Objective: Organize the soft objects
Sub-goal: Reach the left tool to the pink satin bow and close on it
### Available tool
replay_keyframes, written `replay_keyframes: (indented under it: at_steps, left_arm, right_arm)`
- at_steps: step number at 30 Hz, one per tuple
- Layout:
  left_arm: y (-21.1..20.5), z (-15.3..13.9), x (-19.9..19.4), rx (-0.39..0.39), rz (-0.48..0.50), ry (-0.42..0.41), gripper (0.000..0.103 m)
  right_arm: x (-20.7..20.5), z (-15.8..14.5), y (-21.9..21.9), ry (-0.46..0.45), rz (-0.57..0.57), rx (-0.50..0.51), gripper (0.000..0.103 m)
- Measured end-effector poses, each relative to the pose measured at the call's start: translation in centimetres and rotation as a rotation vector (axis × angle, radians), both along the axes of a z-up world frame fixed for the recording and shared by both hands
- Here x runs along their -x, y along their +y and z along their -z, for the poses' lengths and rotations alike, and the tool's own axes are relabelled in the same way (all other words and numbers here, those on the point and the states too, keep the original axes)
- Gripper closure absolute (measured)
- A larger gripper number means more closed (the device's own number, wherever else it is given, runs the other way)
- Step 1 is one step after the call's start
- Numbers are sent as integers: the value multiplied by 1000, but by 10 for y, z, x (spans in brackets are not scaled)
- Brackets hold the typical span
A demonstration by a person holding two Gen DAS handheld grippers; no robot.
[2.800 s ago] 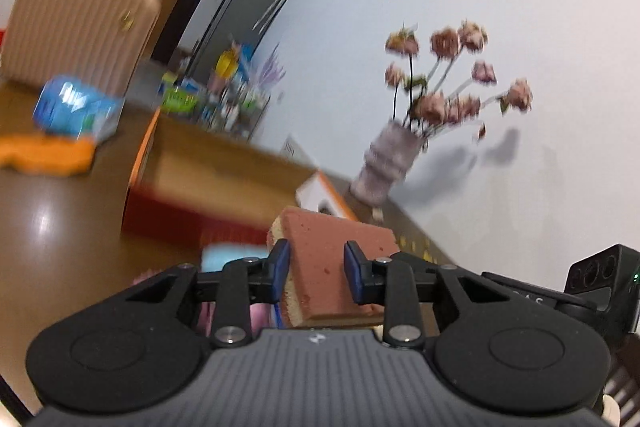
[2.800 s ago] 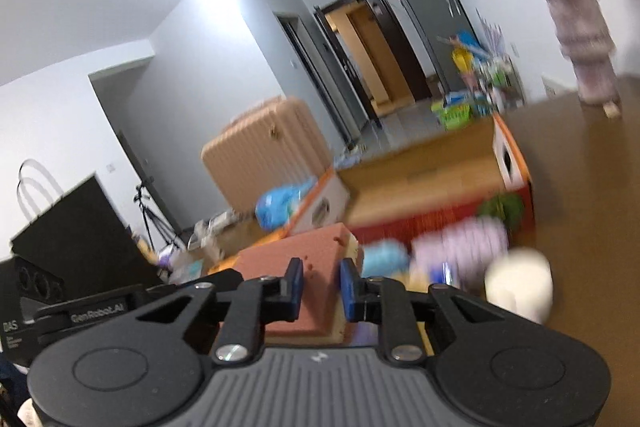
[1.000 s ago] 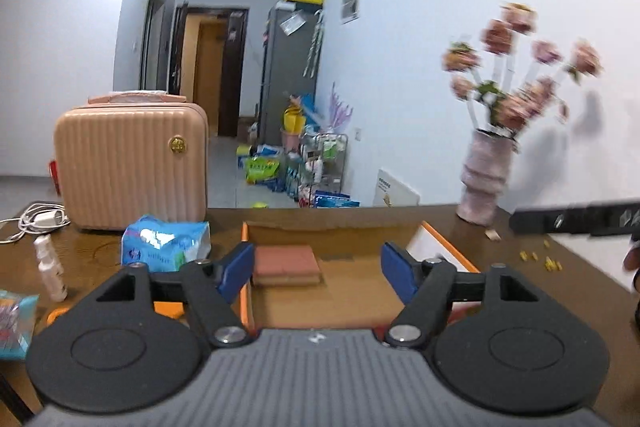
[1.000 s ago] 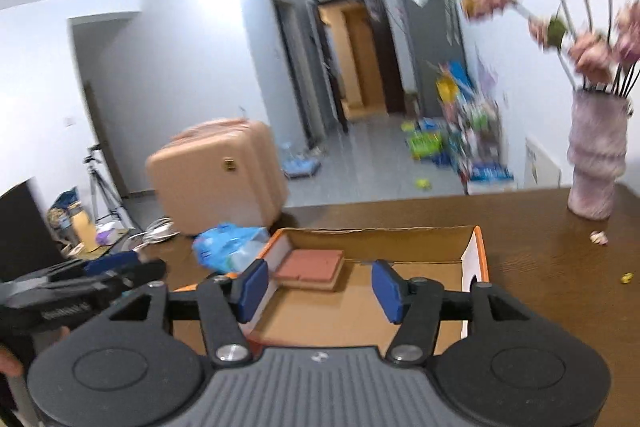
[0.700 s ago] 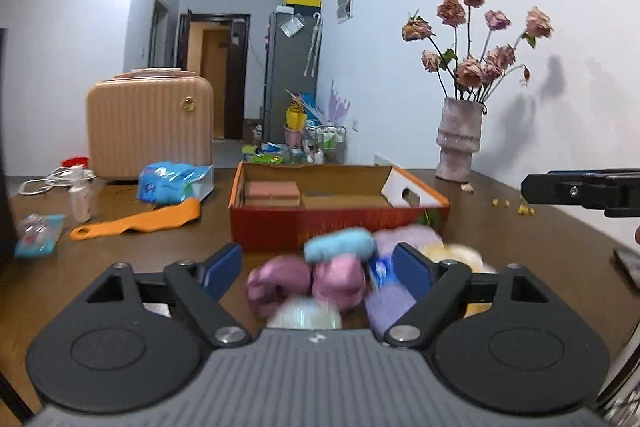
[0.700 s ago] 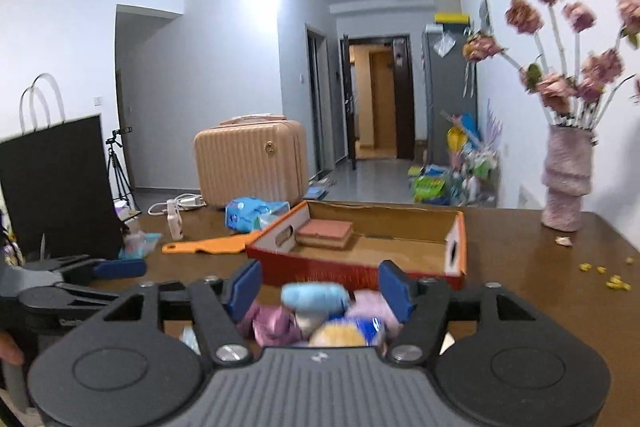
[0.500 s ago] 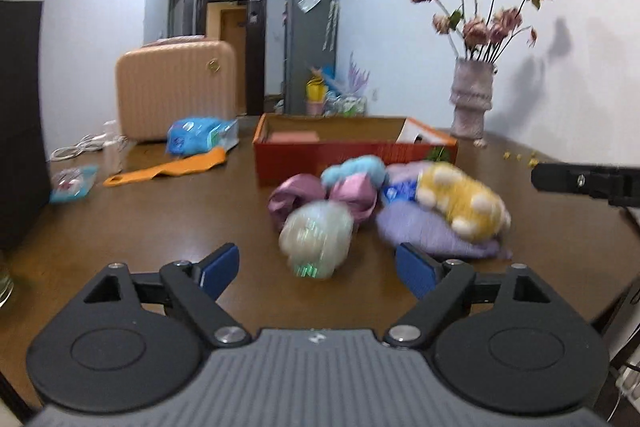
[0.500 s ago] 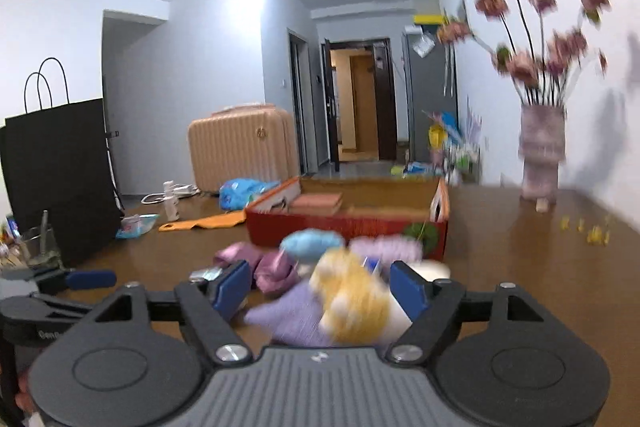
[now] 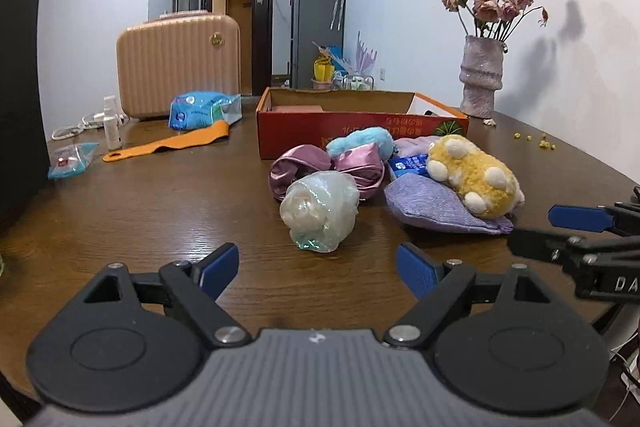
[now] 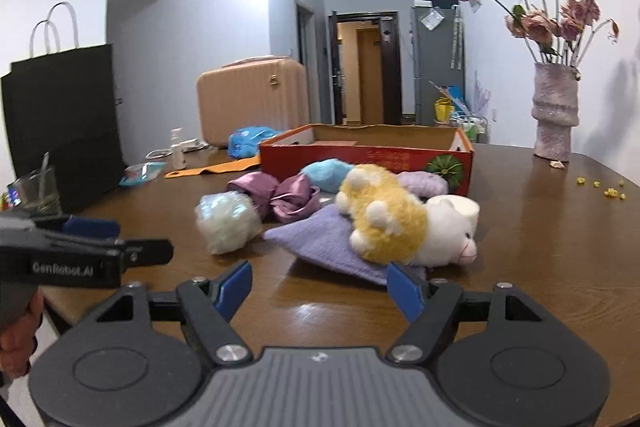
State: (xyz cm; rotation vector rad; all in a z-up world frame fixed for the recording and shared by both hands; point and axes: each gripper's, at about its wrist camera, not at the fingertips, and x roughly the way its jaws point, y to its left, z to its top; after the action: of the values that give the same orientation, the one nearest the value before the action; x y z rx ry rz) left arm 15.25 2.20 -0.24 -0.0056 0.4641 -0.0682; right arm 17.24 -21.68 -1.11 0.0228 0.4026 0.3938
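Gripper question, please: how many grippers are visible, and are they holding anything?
2: the left gripper and the right gripper, both open and empty, near the table's front edge.

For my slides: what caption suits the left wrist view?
Open left gripper facing soft toys before the box.

On the desk (image 9: pixel 160 211) lie one yellow-and-white plush toy (image 10: pixel 400 223), one purple cloth (image 10: pixel 332 243), one blue plush (image 10: pixel 328 175), two pink satin scrunchies (image 9: pixel 316 171), one wrapped pale bundle (image 9: pixel 320 211), one red cardboard box (image 9: pixel 360 131) and one vase (image 10: pixel 554 115).
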Motion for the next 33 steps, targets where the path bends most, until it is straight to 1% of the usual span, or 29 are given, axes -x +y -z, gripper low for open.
replay_keyframes:
  at_steps: [4,10,13,18,22,24,25,27,28,29,30,31,32,33]
  left_arm:
    - [0,4,-19,12,4,22,16]
    - [1,4,-49,29,24,28,16]
    - [5,4,-64,48,28,30,16]
    - [22,-2,-87,124,37,24,16]
    - [45,-13,-116,195,31,25,17]
    - [54,-16,-136,226,66,31,17]
    - [57,-16,-145,230,85,47,17]
    - [61,-13,-163,229,91,68,22]
    - [62,-10,-171,232,99,79,27]
    - [63,-7,-177,238,106,98,36]
    - [65,-3,-184,251,118,118,40]
    - [67,1,-190,269,134,141,45]
    - [68,5,-194,284,146,159,53]
    - [69,10,-196,300,165,177,56]
  right_arm:
    - [-15,0,2,8,14,3,33]
    - [-37,-7,7,3,30,0,35]
    - [-47,-11,13,-2,16,-2,40]
    - [-70,-18,30,-8,-23,3,42]
    - [-104,-22,51,35,-43,8,44]
    - [-122,-21,63,53,-55,32,46]
    - [-132,-19,71,64,-59,49,47]
    - [-151,-16,84,87,-74,76,49]
    - [-158,-14,90,93,-78,92,49]
    - [-162,-12,95,94,-77,110,49]
    - [-168,-9,100,96,-77,129,52]
    - [-173,-7,104,103,-79,140,56]
    - [-176,-5,107,112,-84,148,64]
    - [-178,-3,109,116,-88,153,73]
